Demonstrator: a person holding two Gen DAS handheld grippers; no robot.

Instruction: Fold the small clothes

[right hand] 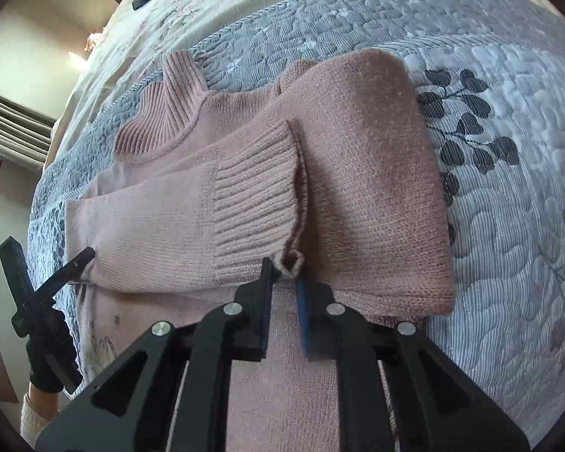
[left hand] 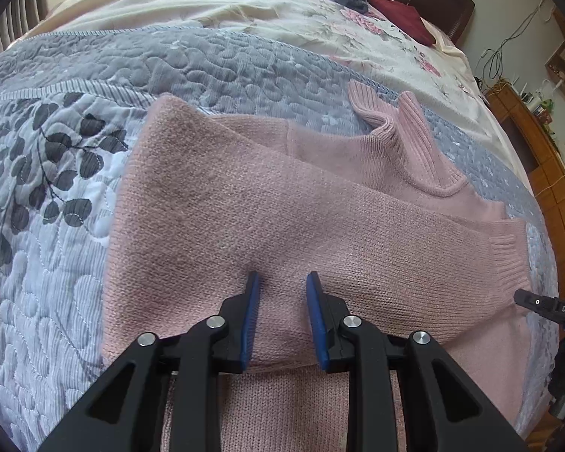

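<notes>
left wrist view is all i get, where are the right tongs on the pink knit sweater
Observer: The right tongs sit at the corner of the ribbed sleeve cuff, which is folded across the pink knit sweater.
Operator: clamped on it or not
Observer: Cannot tell. The gap is narrow, and a curled bit of the cuff corner lies right at the tips.
Operator: how do my left tongs look from that side
Observer: One tip of the left tongs reaches the folded sleeve's edge, next to the grey quilted bedspread.
</notes>
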